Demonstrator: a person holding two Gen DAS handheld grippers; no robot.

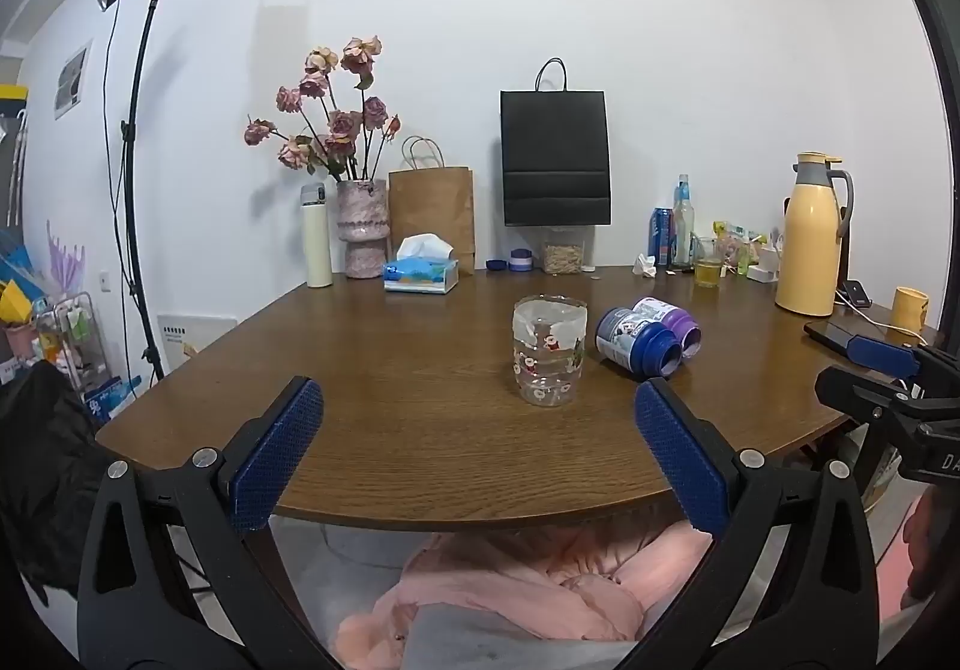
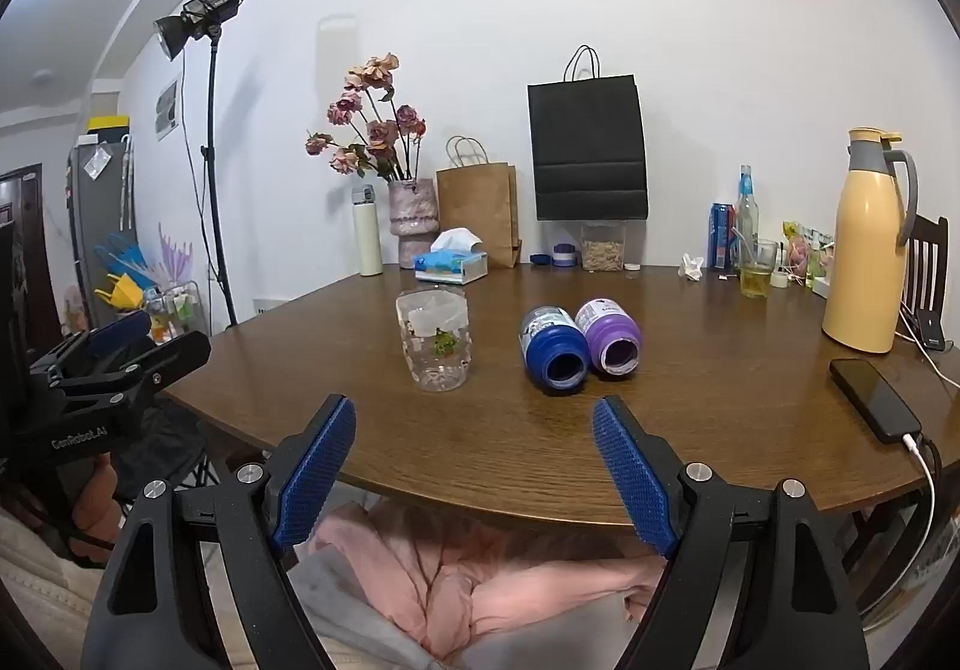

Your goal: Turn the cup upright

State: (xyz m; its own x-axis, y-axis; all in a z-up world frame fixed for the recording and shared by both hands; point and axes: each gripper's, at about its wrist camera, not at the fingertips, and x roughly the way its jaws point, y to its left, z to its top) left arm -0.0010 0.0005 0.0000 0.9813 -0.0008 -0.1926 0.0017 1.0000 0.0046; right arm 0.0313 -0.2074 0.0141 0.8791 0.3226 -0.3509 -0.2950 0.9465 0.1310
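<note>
A clear glass cup [image 1: 549,352] [image 2: 436,340] with small printed figures stands on end mid-table, wider end up; I cannot tell which end is its mouth. To its right a blue cup [image 1: 636,343] [image 2: 553,349] and a purple cup [image 1: 675,319] [image 2: 609,337] lie side by side on their sides, open mouths toward me. My left gripper [image 1: 479,391] is open over the table's near edge, short of the glass cup, holding nothing. My right gripper [image 2: 474,403] is also open and empty, in front of the blue cup.
Along the back of the wooden table [image 1: 390,400] stand a tissue box [image 1: 421,274], a flower vase [image 1: 360,226] and paper bags. A yellow jug [image 2: 861,244] and a phone on a cable [image 2: 873,400] are at the right. Pink clothing [image 2: 480,580] lies below the near edge.
</note>
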